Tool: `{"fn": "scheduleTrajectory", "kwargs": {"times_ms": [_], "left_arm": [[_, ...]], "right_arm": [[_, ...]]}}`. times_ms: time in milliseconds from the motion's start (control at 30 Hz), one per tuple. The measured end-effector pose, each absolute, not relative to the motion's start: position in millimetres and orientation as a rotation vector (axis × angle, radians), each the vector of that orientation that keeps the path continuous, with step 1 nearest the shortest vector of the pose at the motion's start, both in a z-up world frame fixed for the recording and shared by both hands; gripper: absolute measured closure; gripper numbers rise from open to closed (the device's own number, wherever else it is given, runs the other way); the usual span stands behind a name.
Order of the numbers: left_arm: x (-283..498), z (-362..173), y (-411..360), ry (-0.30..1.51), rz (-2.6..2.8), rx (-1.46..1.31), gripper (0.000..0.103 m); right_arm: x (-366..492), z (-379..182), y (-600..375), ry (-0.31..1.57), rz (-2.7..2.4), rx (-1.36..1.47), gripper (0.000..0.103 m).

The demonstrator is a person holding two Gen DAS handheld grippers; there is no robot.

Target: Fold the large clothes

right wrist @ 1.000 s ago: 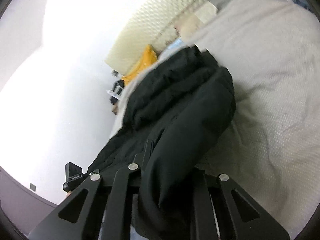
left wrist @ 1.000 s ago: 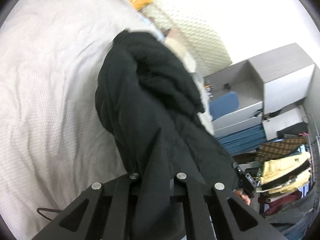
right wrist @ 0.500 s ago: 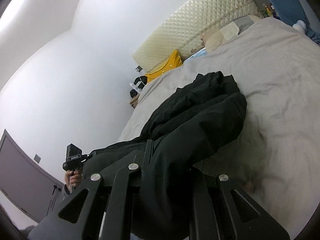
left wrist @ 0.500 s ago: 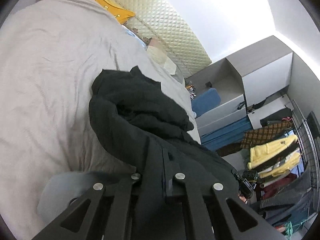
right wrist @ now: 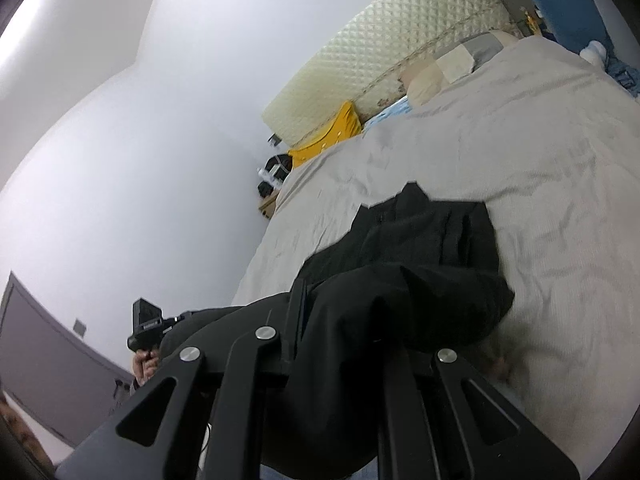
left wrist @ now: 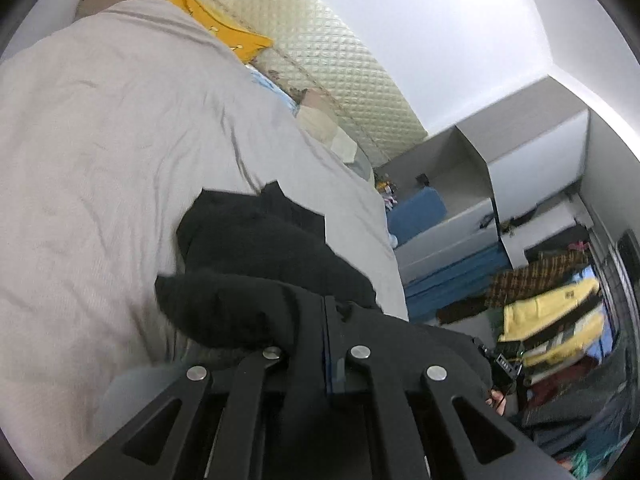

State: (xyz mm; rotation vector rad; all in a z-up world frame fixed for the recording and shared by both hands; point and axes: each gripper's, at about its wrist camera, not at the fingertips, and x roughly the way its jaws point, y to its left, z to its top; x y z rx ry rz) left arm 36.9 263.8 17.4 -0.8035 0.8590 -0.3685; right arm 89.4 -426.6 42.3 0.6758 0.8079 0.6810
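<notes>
Now black garment (left wrist: pixel 256 264) higher off bed (left wrist: pixel 100 128)

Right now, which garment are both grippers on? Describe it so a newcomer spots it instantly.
Start at the big bed with the pale grey cover and quilted cream headboard. On the cover's near part lies a bulky black garment, bunched, its near edge pinched by the shut left gripper and right gripper. It is the only dark item on the bed; the yellow pillow sits by the headboard.
</notes>
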Motion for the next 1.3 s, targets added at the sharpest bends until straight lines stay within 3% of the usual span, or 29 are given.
{"fn": "scheduleTrajectory", "kwargs": {"times_ms": [300, 733, 933, 1100, 1300], "left_arm": [[184.4, 22.3, 259.3, 0.946, -0.192, -0.776, 0.098], [344.5, -95.3, 226.1, 1.178, 0.075, -0.718, 0.097], [366.7, -142.2, 214.4, 1.24, 0.109, -0.745, 0.096], [362.1, -136.2, 214.0, 1.233, 0.127, -0.764, 0.096], [336.0, -117.0, 221.1, 1.239, 0.116, -0.829, 0.092]], "right_arm": [[228.9, 27.2, -423.6, 0.867, 0.51, 0.742, 0.091], [370.9, -121.4, -420.9, 1.133, 0.194, 0.908, 0.09], [393.0, -174.3, -416.6, 1.202, 0.15, 0.96, 0.091], [387.0, -188.6, -418.8, 1.208, 0.169, 1.029, 0.09], [367.1, -179.0, -426.4, 1.193, 0.206, 1.112, 0.077]]}}
